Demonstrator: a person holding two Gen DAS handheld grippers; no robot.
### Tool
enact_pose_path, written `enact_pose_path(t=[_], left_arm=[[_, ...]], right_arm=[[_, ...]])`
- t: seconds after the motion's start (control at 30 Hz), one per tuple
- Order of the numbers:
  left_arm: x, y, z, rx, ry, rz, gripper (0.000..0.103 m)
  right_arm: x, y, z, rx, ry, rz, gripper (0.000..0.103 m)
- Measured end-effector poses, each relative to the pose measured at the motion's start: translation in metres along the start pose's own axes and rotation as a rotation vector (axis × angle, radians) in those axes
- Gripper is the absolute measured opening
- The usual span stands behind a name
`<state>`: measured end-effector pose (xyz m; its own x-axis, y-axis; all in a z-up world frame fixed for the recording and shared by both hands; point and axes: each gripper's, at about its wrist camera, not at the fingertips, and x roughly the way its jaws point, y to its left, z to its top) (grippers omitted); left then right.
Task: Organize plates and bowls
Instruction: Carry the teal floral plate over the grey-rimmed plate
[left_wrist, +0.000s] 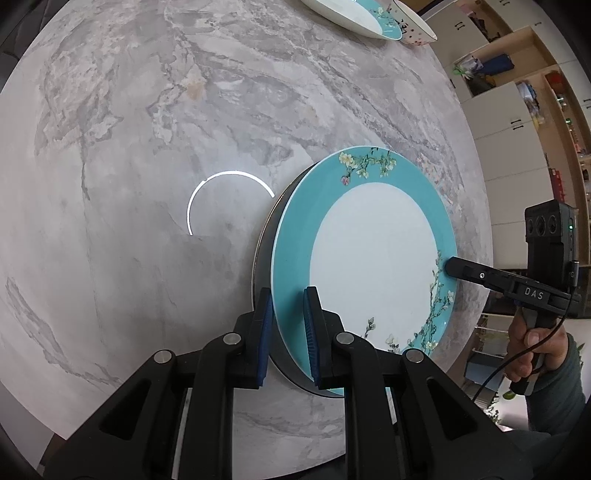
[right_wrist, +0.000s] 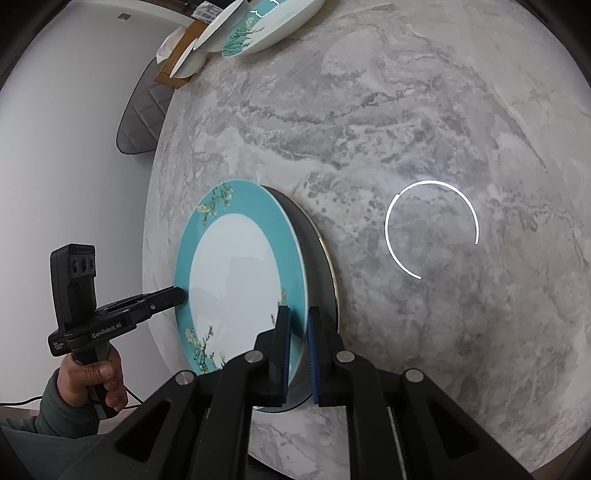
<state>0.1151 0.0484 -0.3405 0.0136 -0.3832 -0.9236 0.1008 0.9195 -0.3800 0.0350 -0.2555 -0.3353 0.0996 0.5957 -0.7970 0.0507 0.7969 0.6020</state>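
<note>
Both claws, left claw (left_wrist: 290, 328) and right claw (right_wrist: 298, 347), clamp opposite rims of the teal floral plate (left_wrist: 369, 254). It sits on a dark plate (right_wrist: 319, 251) on the marble desk (left_wrist: 147, 129). More dishes (right_wrist: 273, 26) lie far.

The table (left_wrist: 147, 129) looks like polished grey marble, smooth enough to mirror a ring of light. The plate (left_wrist: 369, 251) is glossy glazed china, turquoise-rimmed with painted blossoms. The left gripper (left_wrist: 288, 325) and right gripper (right_wrist: 297, 347) are matt black plastic with shiny metal pins and ribbed blue rubbery pads (left_wrist: 309, 325). Far right, the shelves (left_wrist: 524, 92) look like pale matt wood. The far bowl (left_wrist: 413, 26) is glossy ceramic too.
</note>
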Motion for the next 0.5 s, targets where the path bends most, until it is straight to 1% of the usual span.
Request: enact_pose_path(t=[0.17, 0.33, 0.4, 0.5], left_arm=[[0.004, -0.003, 0.001, 0.002, -0.004, 0.001, 0.014], [0.003, -0.005, 0.001, 0.021, -0.008, 0.023, 0.014], [0.003, -0.007, 0.001, 0.033, -0.009, 0.04, 0.014], [0.003, -0.01, 0.0, 0.046, -0.012, 0.057, 0.015]], right_arm=[[0.003, -0.002, -0.001, 0.007, 0.003, -0.006, 0.011], [0.003, -0.002, -0.001, -0.002, 0.003, -0.013, 0.011], [0.003, 0.0, -0.001, -0.007, 0.004, -0.024, 0.011], [0.003, 0.007, 0.0, -0.032, 0.005, -0.063, 0.012]])
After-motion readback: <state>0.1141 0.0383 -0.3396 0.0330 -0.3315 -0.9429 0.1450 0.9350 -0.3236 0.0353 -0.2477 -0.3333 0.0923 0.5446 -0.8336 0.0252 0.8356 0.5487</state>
